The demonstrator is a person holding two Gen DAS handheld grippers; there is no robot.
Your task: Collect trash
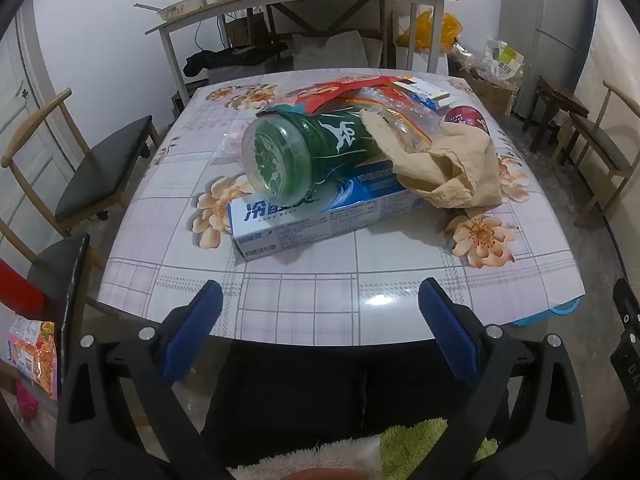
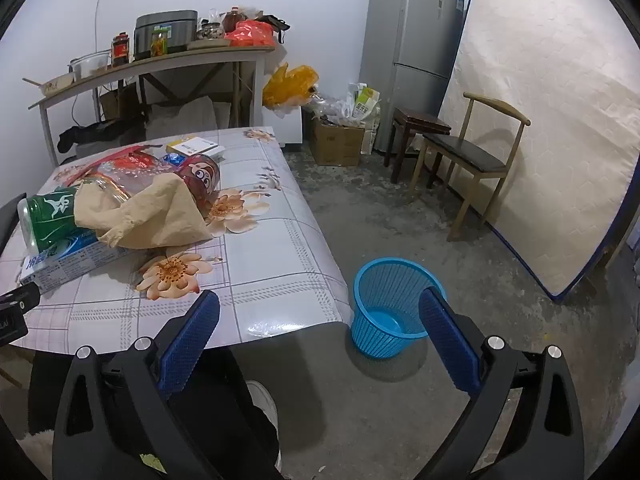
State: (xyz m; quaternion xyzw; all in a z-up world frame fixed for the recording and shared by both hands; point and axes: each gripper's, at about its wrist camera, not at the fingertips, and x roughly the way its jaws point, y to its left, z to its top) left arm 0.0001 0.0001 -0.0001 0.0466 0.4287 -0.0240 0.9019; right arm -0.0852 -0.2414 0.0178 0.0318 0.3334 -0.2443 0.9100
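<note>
Jaws on my left gripper [image 1: 320,322] and right gripper [image 2: 320,334] both stand wide apart, nothing between them. Just past them is the table [image 1: 320,292]; on its middle lies the trash: a blue carton [image 1: 320,216], a green bottle [image 1: 304,152] across it, crumpled brown paper [image 1: 452,172] alongside. The blue basket [image 2: 394,308] stands on the floor beside the table's near corner.
</note>
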